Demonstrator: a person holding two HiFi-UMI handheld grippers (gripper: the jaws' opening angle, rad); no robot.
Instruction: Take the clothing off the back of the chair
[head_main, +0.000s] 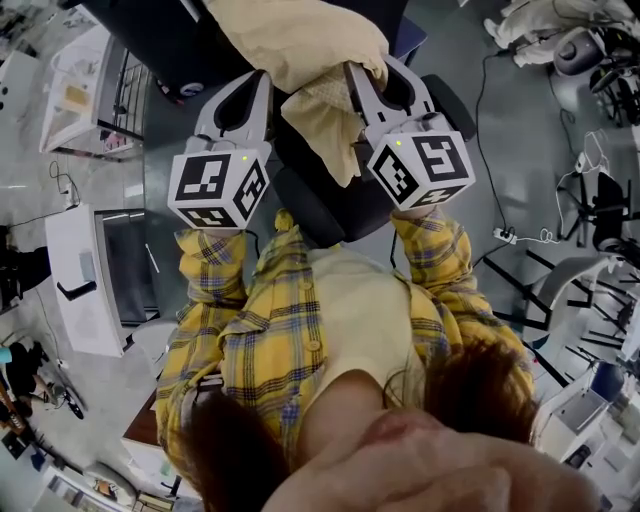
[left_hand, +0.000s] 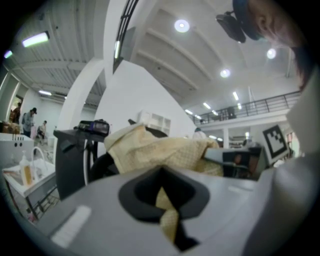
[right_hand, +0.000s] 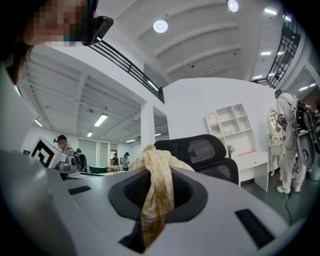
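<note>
A black chair (head_main: 325, 195) fills the upper centre of the head view; its mesh back (right_hand: 202, 150) shows at centre right of the right gripper view. A pale yellow piece of clothing (head_main: 300, 45) bunches above the chair, spanning between the two grippers. The left gripper (head_main: 260, 85) is clenched on one fold of the cloth (left_hand: 167, 220), and the right gripper (head_main: 360, 78) is clamped on another fold (right_hand: 155, 200). Both grippers sit side by side, pointing level toward the top of the frame. Arms in yellow plaid sleeves (head_main: 210, 275) reach up from the lower centre. The marker cubes cover the hands. The frame's top edge cuts off the clothing, and whether it touches the chair cannot be made out.
</note>
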